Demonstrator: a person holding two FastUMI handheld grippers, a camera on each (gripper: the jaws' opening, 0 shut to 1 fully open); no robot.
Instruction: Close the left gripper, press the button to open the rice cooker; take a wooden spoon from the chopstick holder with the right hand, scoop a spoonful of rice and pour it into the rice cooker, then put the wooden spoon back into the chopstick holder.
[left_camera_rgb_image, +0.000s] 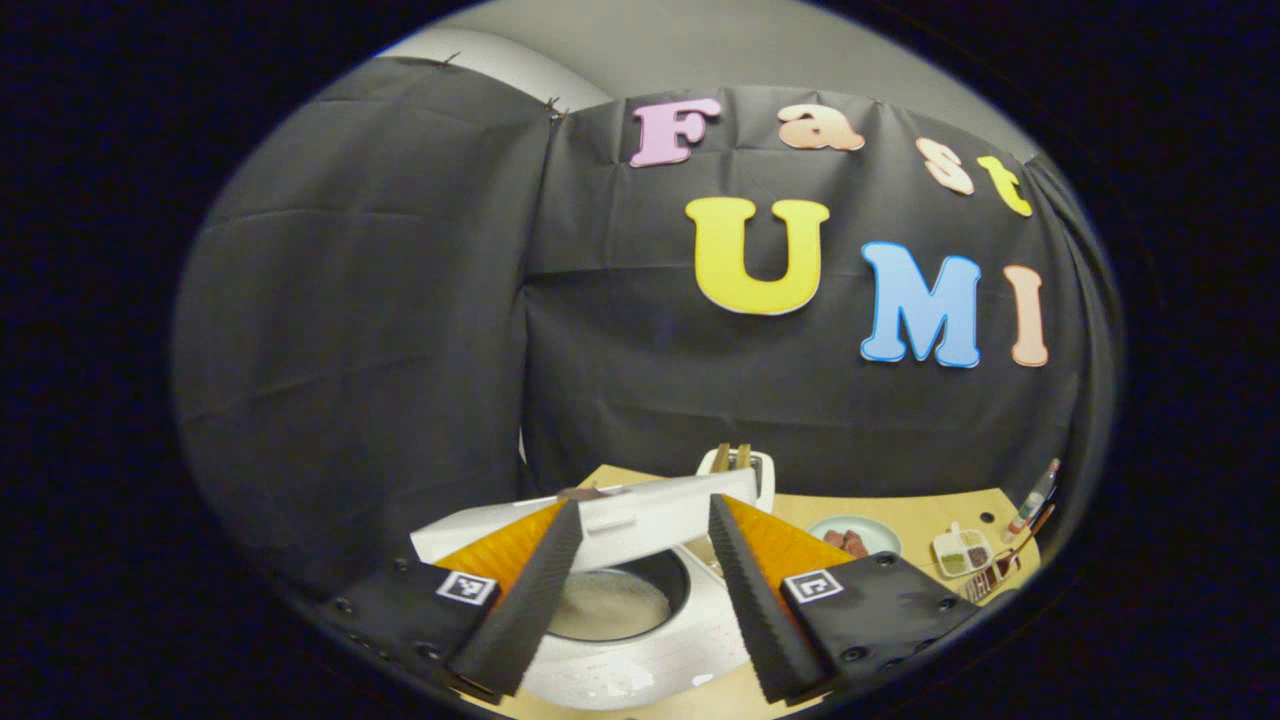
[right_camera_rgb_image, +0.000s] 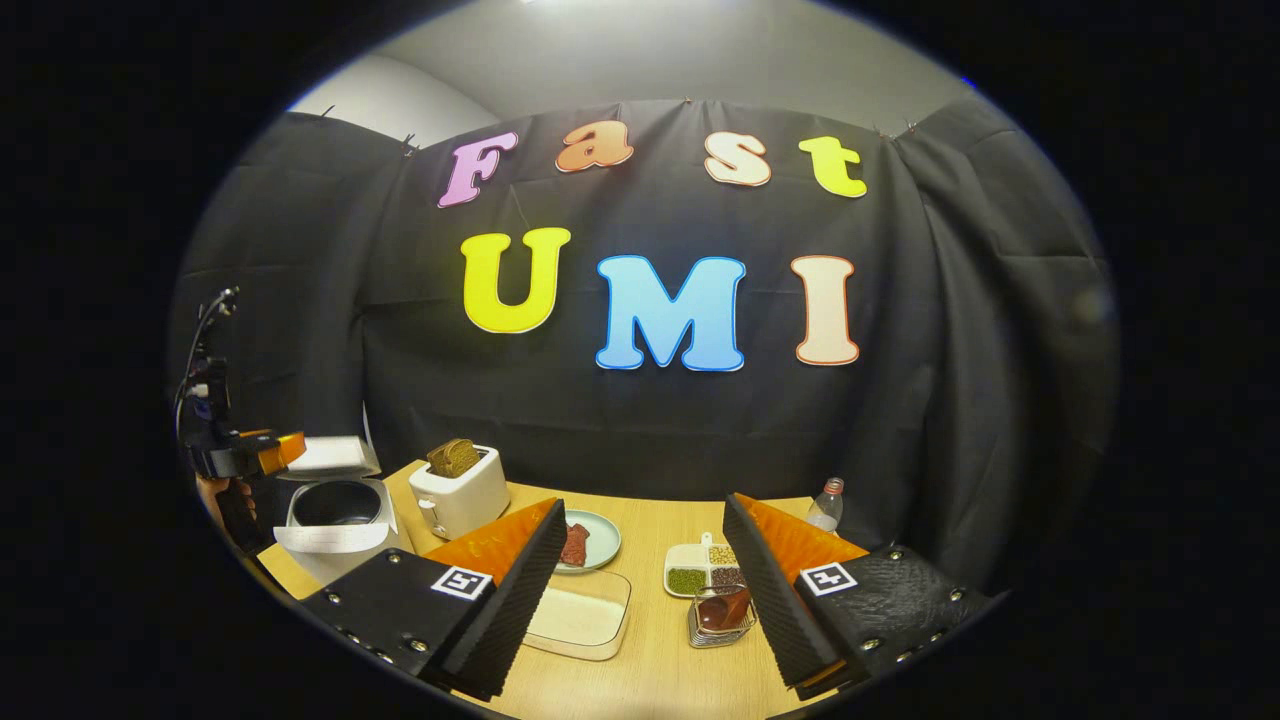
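Note:
The white rice cooker (left_camera_rgb_image: 640, 660) stands right under my left gripper (left_camera_rgb_image: 642, 505), whose fingers are spread open above the inner pot (left_camera_rgb_image: 610, 605). Its lid (left_camera_rgb_image: 640, 515) is up. In the right gripper view the cooker (right_camera_rgb_image: 335, 520) sits at the table's far left, with the left gripper (right_camera_rgb_image: 270, 450) beside it in a hand. My right gripper (right_camera_rgb_image: 642, 503) hangs open over the table with nothing in it. Below it are a clear box of rice (right_camera_rgb_image: 580, 615) and a wire chopstick holder (right_camera_rgb_image: 720, 615) with the wooden spoon (right_camera_rgb_image: 722, 608) inside.
On the wooden table (right_camera_rgb_image: 650, 670) stand a white toaster (right_camera_rgb_image: 460, 490) with bread, a plate of meat (right_camera_rgb_image: 590, 540), a divided dish of beans (right_camera_rgb_image: 705, 570) and a small bottle (right_camera_rgb_image: 825, 505). Black cloth walls the table at the back and sides.

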